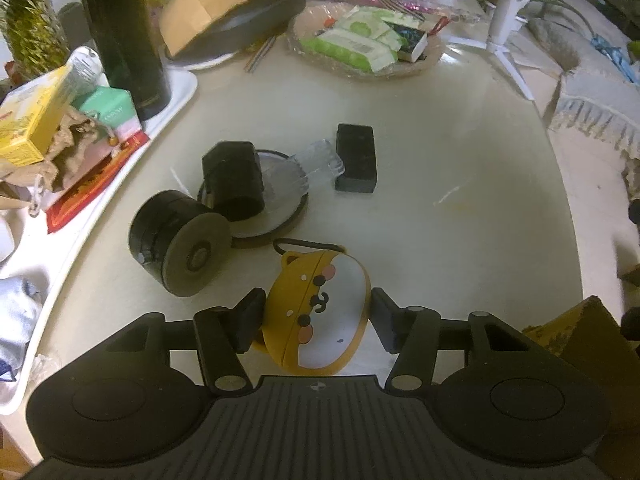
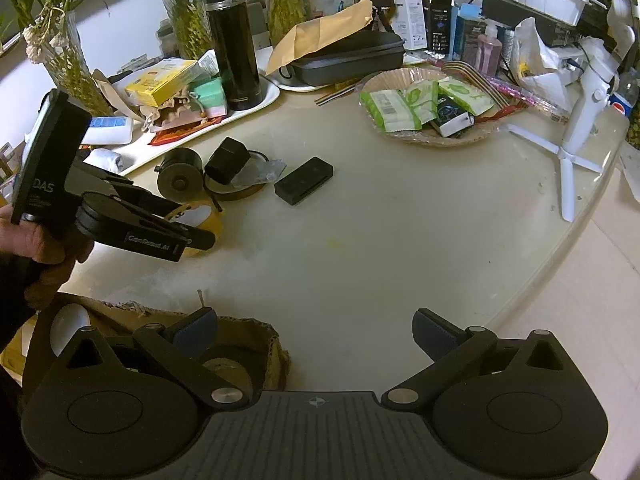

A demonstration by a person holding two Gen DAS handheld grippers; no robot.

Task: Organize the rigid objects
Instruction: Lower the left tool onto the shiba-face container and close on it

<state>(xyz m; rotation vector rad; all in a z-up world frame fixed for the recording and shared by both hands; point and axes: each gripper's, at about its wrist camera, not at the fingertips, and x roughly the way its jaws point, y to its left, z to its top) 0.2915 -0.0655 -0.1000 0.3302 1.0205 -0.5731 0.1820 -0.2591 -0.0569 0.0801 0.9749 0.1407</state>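
My left gripper (image 1: 316,316) has its two fingers either side of a yellow cartoon-face case (image 1: 318,314); the pads look pressed on its sides. The case also shows in the right wrist view (image 2: 198,220), between that gripper's fingers. Beyond it on the table lie a black wheel-shaped part (image 1: 178,242), a black cube-like piece (image 1: 234,180) on a round disc, a clear plastic piece (image 1: 320,158) and a flat black box (image 1: 356,158). My right gripper (image 2: 316,338) is open and empty, above the table's near edge beside a brown cardboard box (image 2: 172,344).
A white tray (image 1: 176,92) on the left holds a tall black flask (image 1: 122,32) and small boxes. A wicker basket (image 1: 360,70) of green packets stands at the back. A white tripod stand (image 2: 576,132) is at the right. A black case lies under a brown envelope (image 2: 324,36).
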